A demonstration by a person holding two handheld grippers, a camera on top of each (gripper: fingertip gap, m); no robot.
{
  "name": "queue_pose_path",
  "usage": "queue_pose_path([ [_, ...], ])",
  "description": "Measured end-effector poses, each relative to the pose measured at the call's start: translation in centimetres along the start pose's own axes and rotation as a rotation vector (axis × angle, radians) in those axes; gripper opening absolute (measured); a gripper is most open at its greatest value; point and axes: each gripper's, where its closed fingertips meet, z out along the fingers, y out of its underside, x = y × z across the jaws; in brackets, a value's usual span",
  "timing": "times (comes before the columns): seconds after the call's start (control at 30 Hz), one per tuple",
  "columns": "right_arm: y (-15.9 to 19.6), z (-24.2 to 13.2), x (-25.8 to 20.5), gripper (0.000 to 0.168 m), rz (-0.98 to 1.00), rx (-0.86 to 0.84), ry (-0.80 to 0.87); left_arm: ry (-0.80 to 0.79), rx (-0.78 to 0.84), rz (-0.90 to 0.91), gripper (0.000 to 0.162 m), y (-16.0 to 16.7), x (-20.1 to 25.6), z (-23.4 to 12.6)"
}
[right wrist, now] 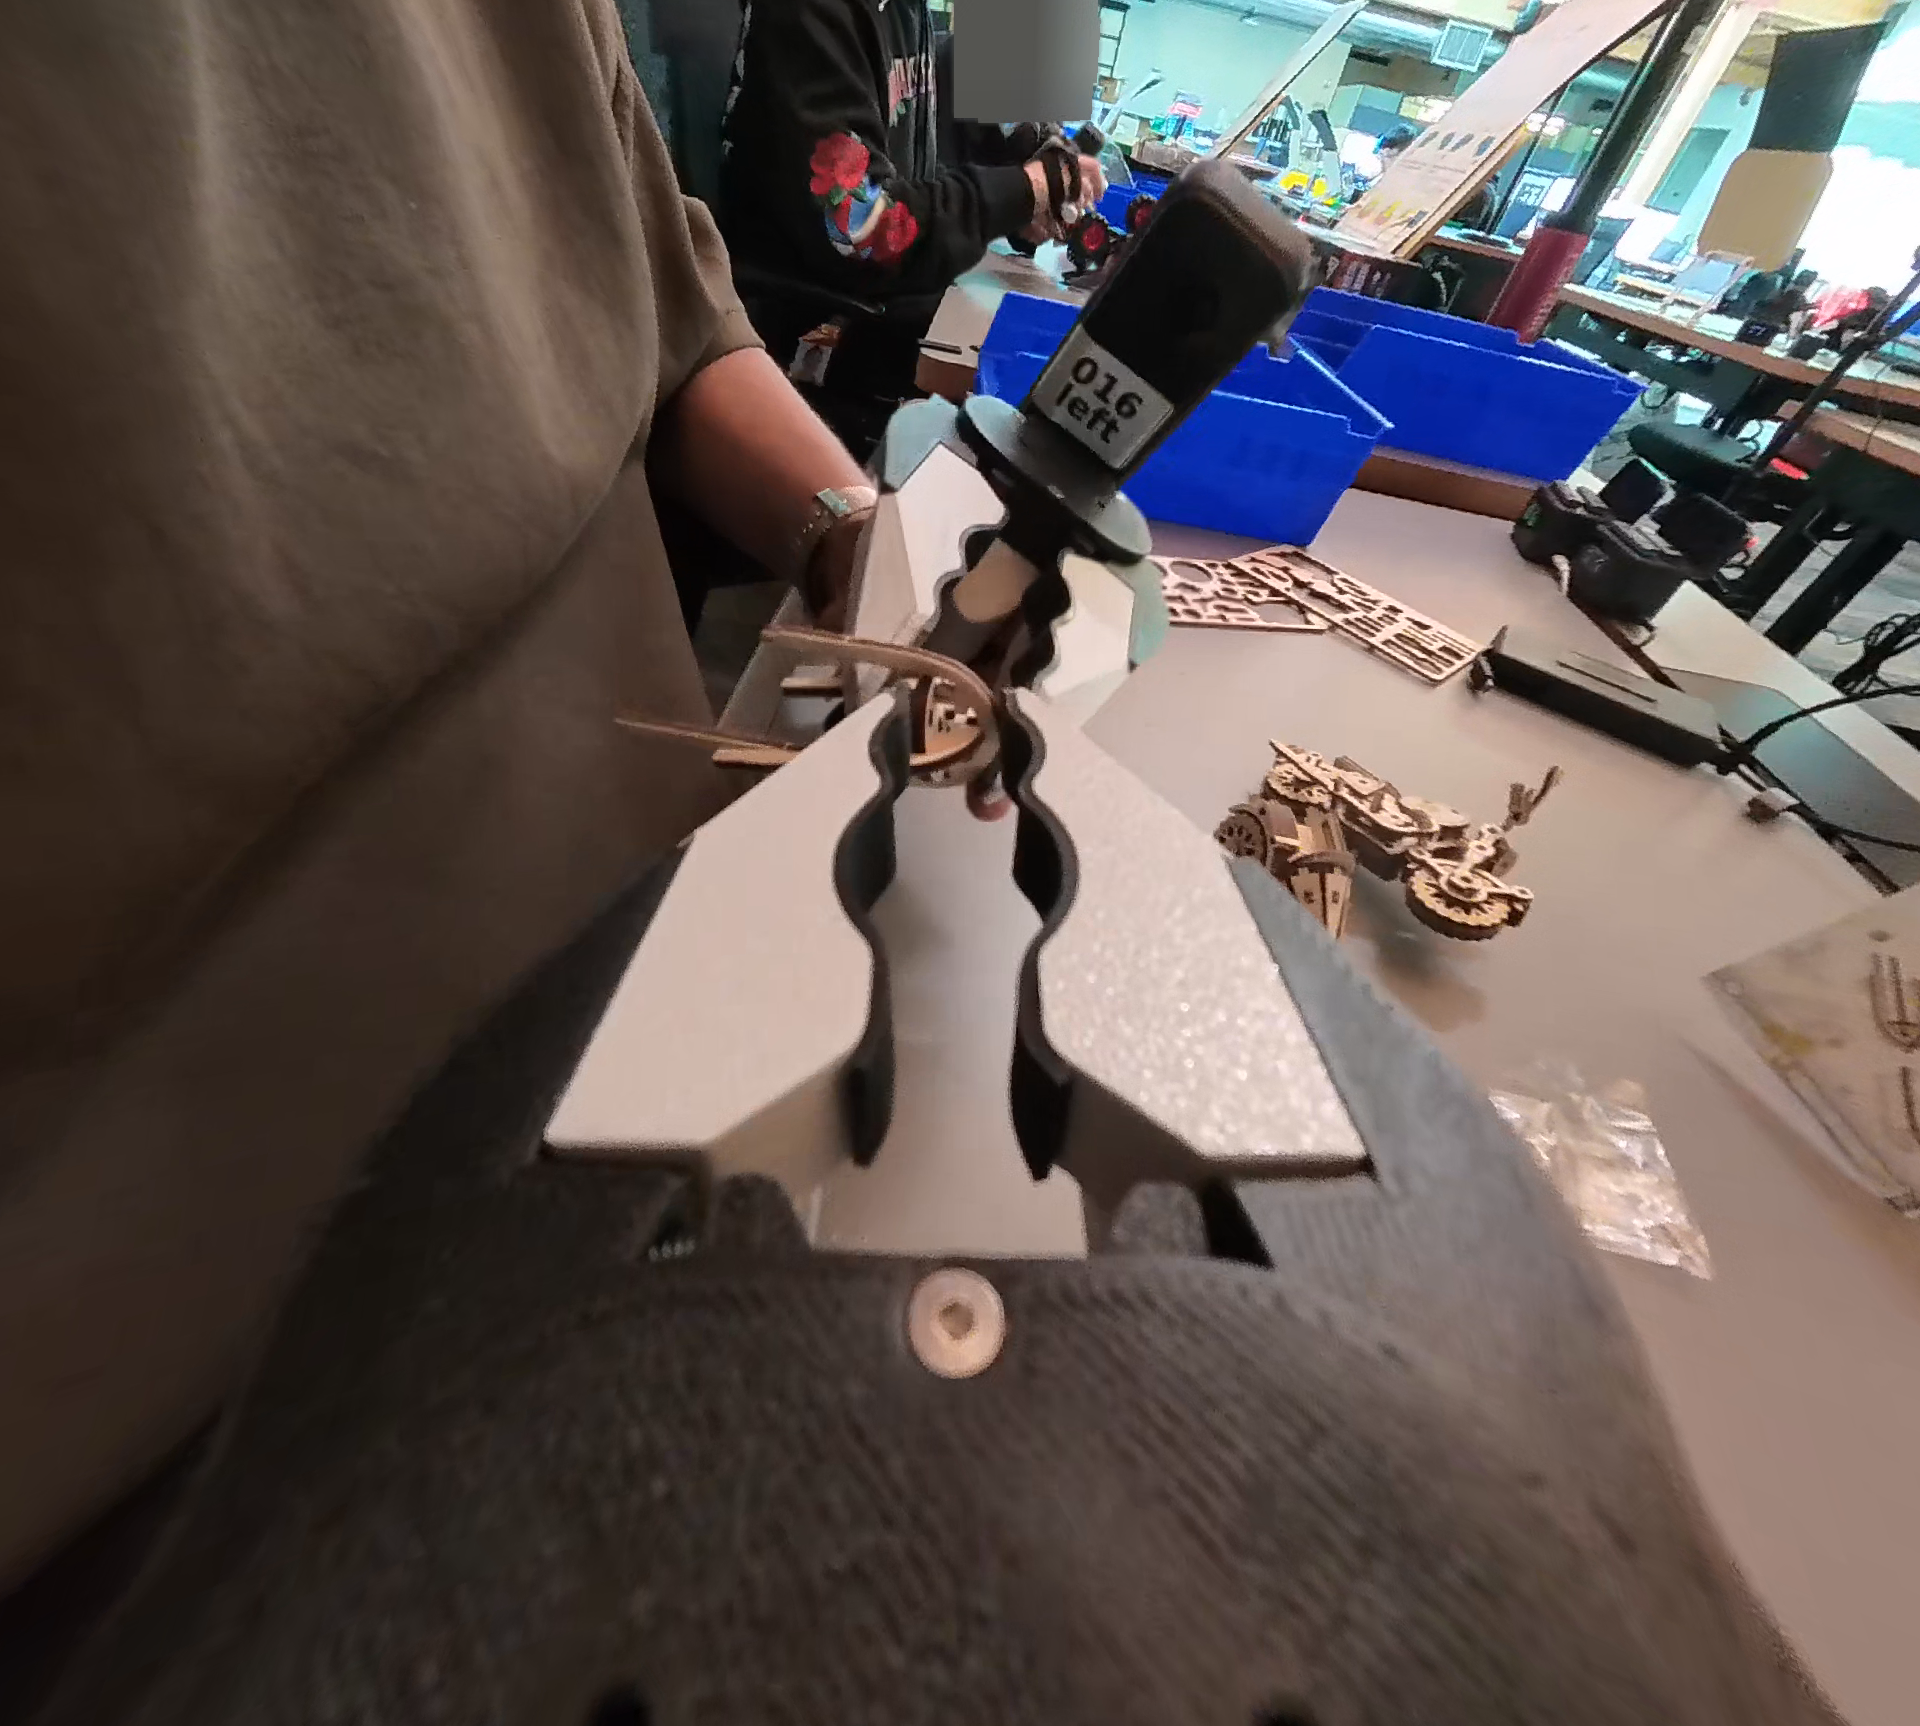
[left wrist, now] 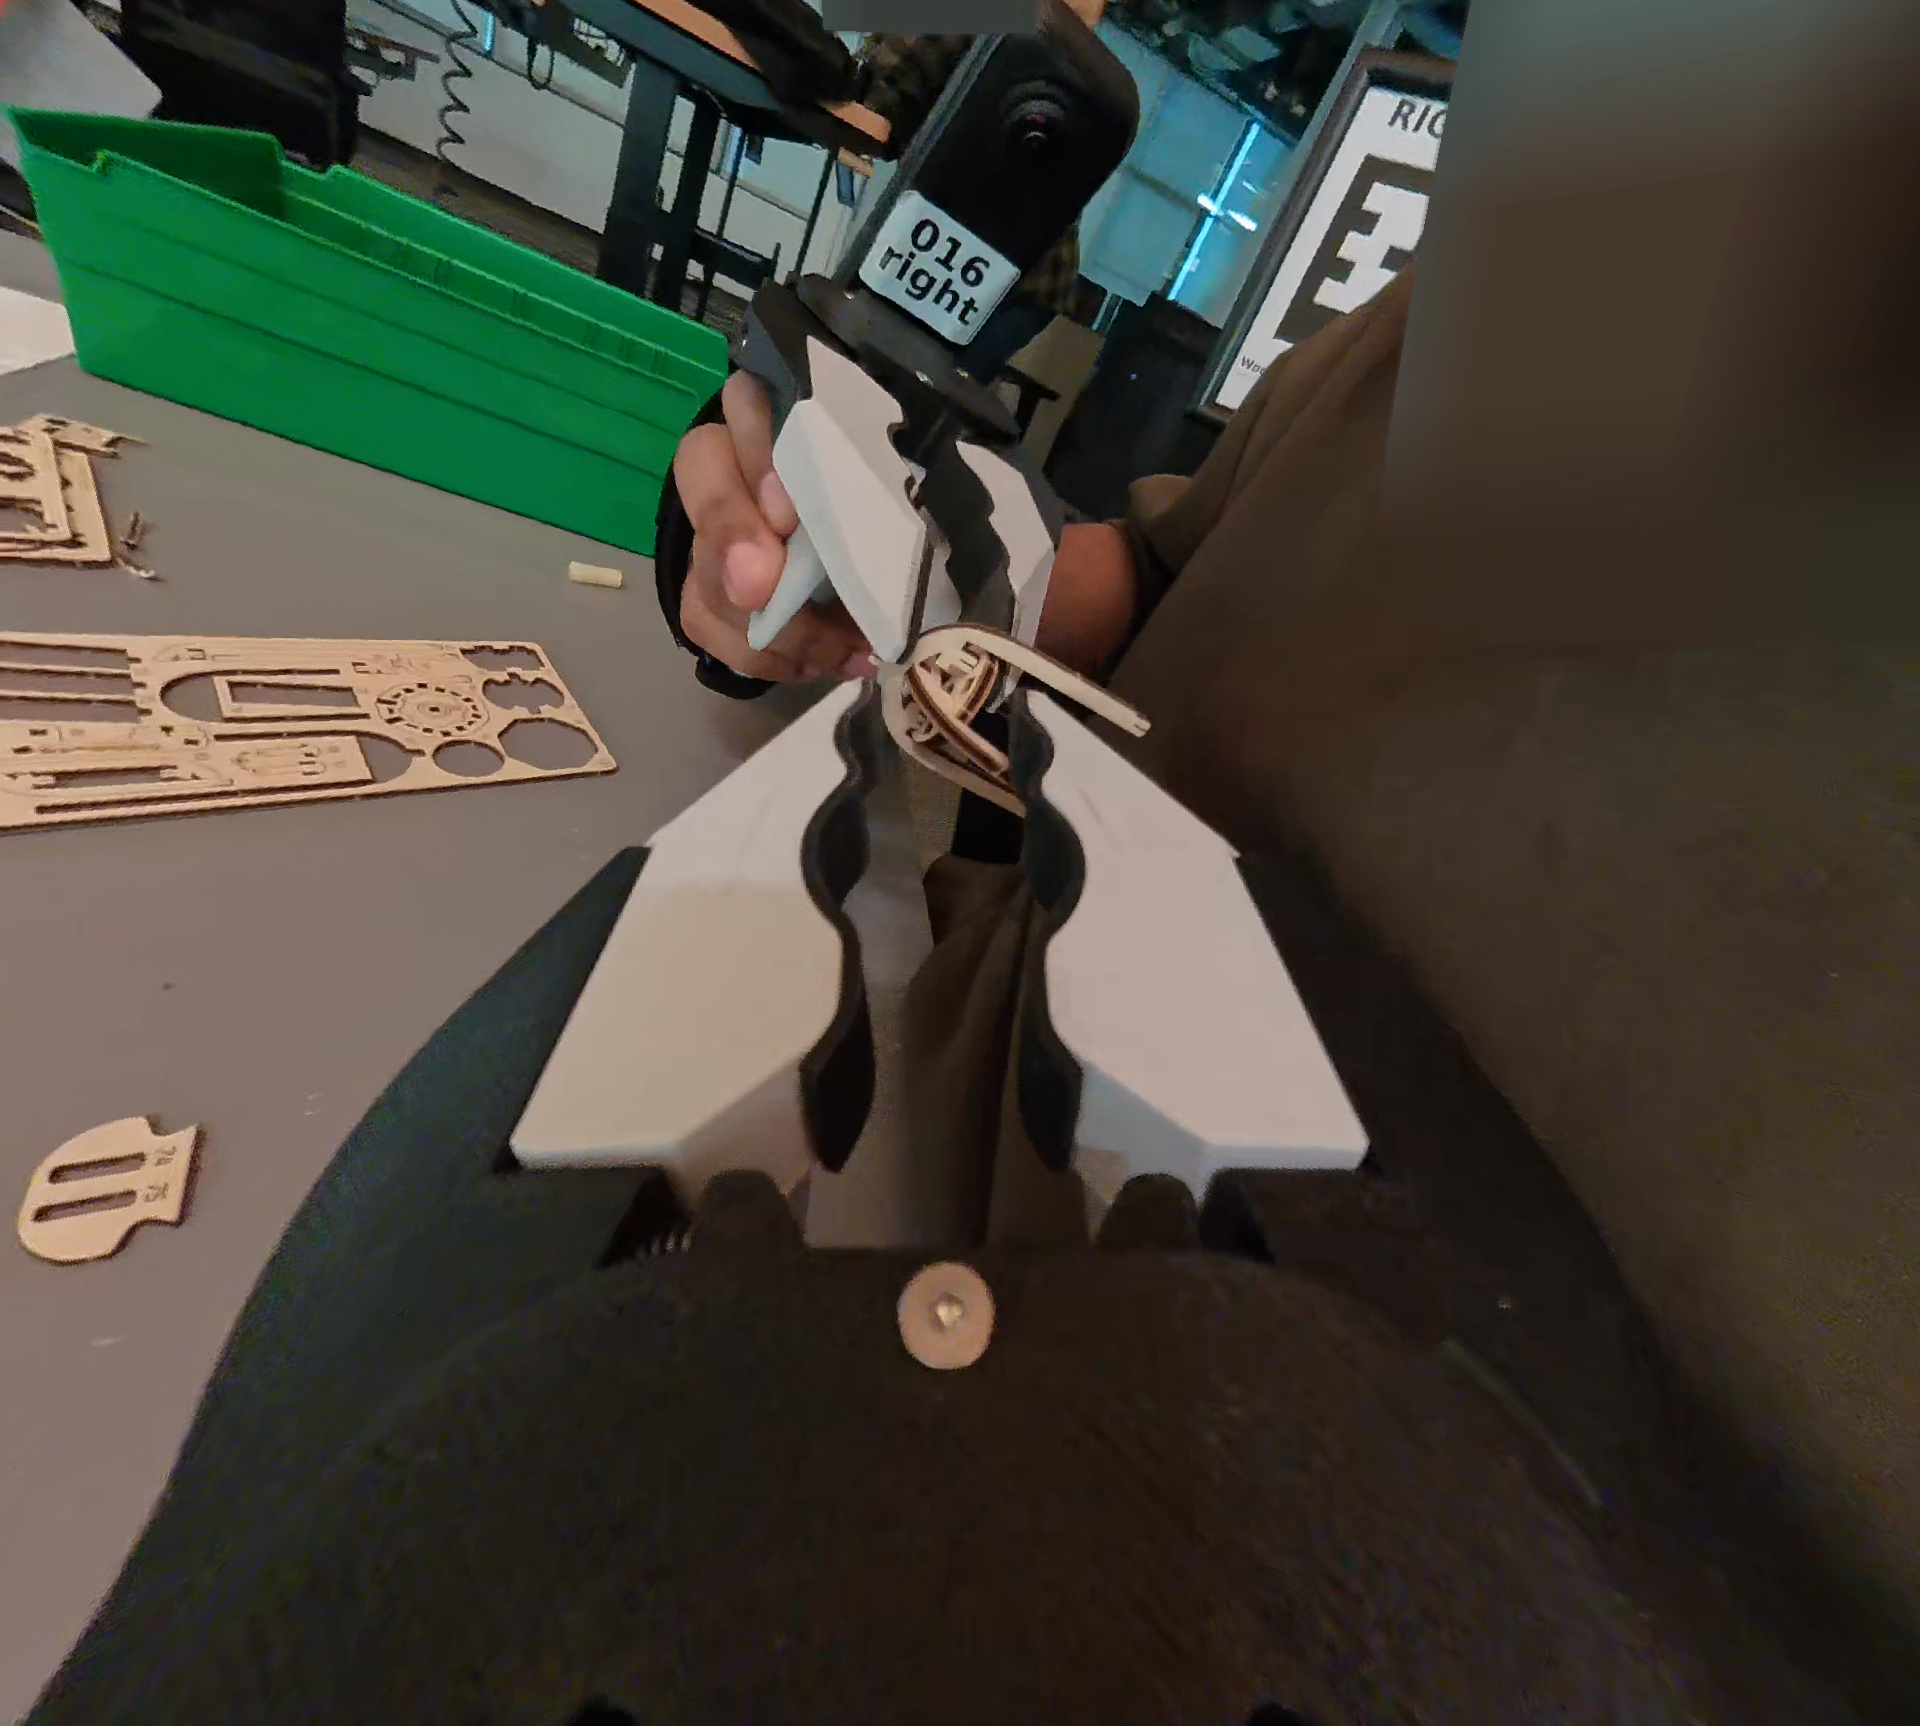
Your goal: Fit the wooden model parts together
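Both grippers meet in the air in front of the person's brown shirt, above the near table edge. Between them is a small wooden sub-assembly [left wrist: 951, 726]: a curved strip arched over a round gear-like part, with thin arms sticking out. My left gripper [left wrist: 940, 700] is shut on its lower round part. My right gripper [left wrist: 920, 632] comes down from above and is shut on the curved strip. In the right wrist view the sub-assembly [right wrist: 935, 746] sits between my right gripper's tips [right wrist: 954, 720], with the left gripper [right wrist: 997, 663] on it from behind.
A green bin [left wrist: 364, 326], punched wooden part sheets [left wrist: 291, 720], a small offcut [left wrist: 104, 1188] and a dowel [left wrist: 594, 575] lie on the grey table at left. At right are a built wooden motorcycle [right wrist: 1371, 845], blue bins [right wrist: 1247, 429], more sheets [right wrist: 1309, 601] and a plastic bag [right wrist: 1600, 1167]. The grippers are tip to tip, or close to it.
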Motion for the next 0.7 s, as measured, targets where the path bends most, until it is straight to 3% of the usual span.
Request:
queue_pose_path([
  [0.23, 0.3, 0.0, -0.1, 0.015, -0.003, -0.010, -0.014, -0.028, -0.029, 0.062, 0.022, 0.3, -0.2, 0.0],
  [0.7, 0.1, 0.2, -2.3, 0.015, 0.006, -0.019, -0.126, 0.098, -0.084, 0.065, 0.020, 1.4, 1.6, 0.2],
])
